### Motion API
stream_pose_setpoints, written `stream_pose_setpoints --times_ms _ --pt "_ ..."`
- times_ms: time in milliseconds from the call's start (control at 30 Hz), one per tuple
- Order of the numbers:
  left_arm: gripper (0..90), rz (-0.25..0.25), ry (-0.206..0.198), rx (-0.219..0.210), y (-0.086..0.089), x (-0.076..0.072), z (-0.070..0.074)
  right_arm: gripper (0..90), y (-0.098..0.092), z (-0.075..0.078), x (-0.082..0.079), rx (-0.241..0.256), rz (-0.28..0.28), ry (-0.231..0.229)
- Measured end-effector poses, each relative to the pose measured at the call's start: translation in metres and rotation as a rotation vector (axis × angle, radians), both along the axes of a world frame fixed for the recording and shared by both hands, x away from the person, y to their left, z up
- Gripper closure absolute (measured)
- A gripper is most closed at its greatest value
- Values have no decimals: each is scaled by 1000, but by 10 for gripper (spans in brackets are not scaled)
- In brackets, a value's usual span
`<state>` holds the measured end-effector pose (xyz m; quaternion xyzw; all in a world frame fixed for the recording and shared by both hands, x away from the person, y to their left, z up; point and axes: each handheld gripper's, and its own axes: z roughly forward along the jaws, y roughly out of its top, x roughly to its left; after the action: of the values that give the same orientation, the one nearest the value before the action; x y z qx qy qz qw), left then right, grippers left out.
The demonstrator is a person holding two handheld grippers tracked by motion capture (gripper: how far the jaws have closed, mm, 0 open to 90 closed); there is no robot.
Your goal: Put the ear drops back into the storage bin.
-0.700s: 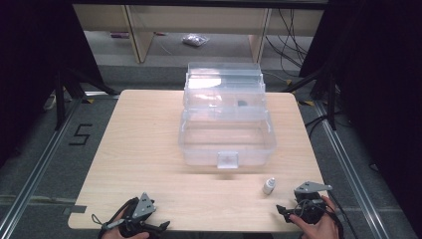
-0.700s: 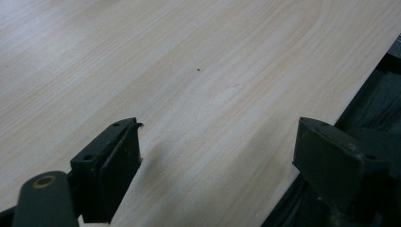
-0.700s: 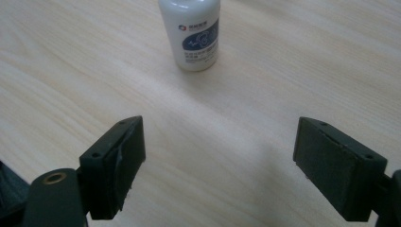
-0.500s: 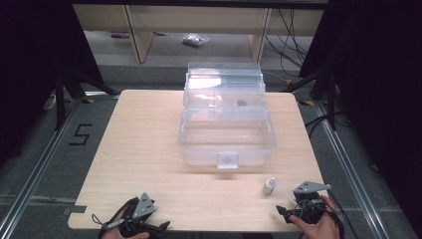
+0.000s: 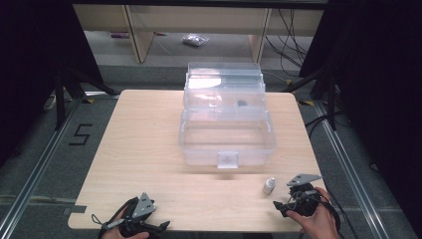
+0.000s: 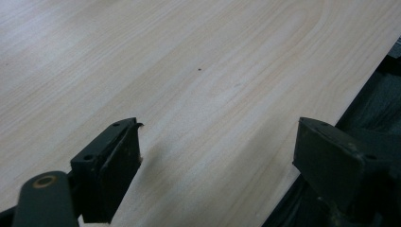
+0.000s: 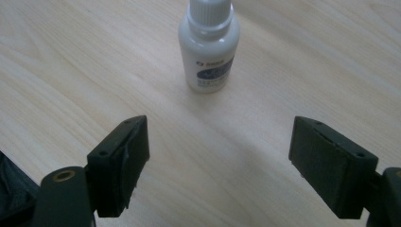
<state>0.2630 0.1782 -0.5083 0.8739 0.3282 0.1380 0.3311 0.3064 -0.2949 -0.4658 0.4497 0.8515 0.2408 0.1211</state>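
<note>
Fingers of right gripper spread wide, empty; left gripper likewise. Small white dropper bottle, ribbed cap, dark label (print illegible), upright near tabletop's front-right corner.

One wooden surface carried everything. On it stood one clear plastic box, which had one raised upper tier and one lower compartment, with one small latch tab at its front. One small white dropper bottle stood on the surface; the same one bottle appeared in the right gripper view. There were two handheld grippers: one left gripper and one right gripper, each with two black jaws spread apart.
</note>
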Motion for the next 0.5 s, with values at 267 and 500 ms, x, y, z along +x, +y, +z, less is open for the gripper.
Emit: stream_pose_setpoints --times_ms 267,500 --pt "151 7 3 -6 0 -1 0 239 9 8 13 -53 40 68" --pt "151 1 -2 1 0 0 0 250 14 16 23 -91 70 86"
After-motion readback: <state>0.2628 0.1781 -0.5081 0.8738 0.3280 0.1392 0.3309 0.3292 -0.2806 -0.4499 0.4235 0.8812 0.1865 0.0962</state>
